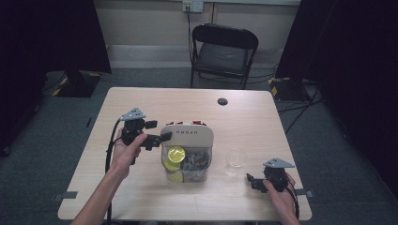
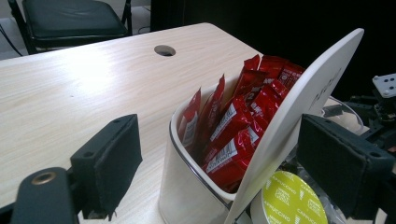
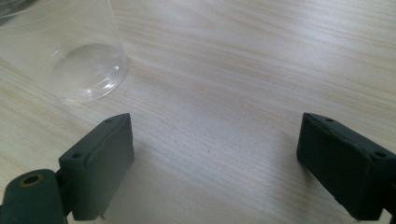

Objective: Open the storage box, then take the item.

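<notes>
Left gripper (image 1: 157,137) wide open around the white lid (image 1: 187,136) of the organizer box (image 1: 187,165) mid-surface. Right gripper (image 1: 253,180) wide open, empty, near clear cup (image 1: 235,161).

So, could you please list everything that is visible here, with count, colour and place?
organiser box: one, white with clear front part, middle of table, lid tilted open
red sachets: several, red, standing in the white back compartment
capsules: at least two, yellow-green lids, clear front compartment, left side
dark capsules: several, grey, clear front compartment, right side
cup: one, clear, right of the box
table: one, light wood, with a dark cable hole
chair: one, black, behind the table
left hand-held gripper: one, black, open around the box's left edge
right hand-held gripper: one, black, open, near the cup
</notes>
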A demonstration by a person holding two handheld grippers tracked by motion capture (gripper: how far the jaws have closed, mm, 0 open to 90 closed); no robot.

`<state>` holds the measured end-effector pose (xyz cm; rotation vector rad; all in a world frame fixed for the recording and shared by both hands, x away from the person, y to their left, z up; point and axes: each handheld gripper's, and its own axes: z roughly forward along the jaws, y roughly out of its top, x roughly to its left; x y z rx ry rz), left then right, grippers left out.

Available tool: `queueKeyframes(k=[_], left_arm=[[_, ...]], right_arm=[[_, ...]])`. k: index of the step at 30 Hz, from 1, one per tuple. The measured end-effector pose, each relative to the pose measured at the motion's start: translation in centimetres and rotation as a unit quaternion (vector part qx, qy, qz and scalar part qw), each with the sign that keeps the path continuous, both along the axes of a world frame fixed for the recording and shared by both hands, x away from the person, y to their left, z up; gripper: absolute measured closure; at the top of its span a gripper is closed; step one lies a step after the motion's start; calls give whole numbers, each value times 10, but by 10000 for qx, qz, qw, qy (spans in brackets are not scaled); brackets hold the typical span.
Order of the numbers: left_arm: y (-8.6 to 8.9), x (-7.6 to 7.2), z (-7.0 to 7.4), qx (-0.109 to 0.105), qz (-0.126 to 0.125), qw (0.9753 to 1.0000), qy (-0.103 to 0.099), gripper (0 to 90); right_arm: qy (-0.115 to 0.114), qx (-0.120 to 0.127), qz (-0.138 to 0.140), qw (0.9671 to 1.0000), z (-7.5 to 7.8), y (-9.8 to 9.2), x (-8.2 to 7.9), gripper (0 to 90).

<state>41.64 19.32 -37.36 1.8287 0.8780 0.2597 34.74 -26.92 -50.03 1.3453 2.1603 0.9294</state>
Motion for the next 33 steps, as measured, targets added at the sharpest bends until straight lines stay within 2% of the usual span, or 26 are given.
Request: queueKeyframes(k=[5,13,16,19,22,28,32,33], left_arm=[[0,-1,2,94,-10,9999,-53,156],[2,3,2,0,-100,9999,-8,148],[1,2,1,44,-102,9999,-15,146],[0,1,1,68,-80,9999,-22,152],[0,1,1,99,-87,9999,15,151],[-2,2,1,116,-104,9999,46,145],[-2,2,0,153,-105,9998,42,143],[-2,2,0,154,-110,9998,45,142]], right_arm=[[3,4,10,10000,0,0,0,106],[-41,77,91,9999,2,0,0,149],[-108,142,112,9998,8,1,-4,191],[-18,269,185,9995,11,3,-6,194],[-9,294,283,9992,16,5,-7,210],[-129,447,448,9979,30,6,-17,208],[-128,538,591,9967,39,7,-21,200],[-190,580,613,9963,41,8,-23,204]])
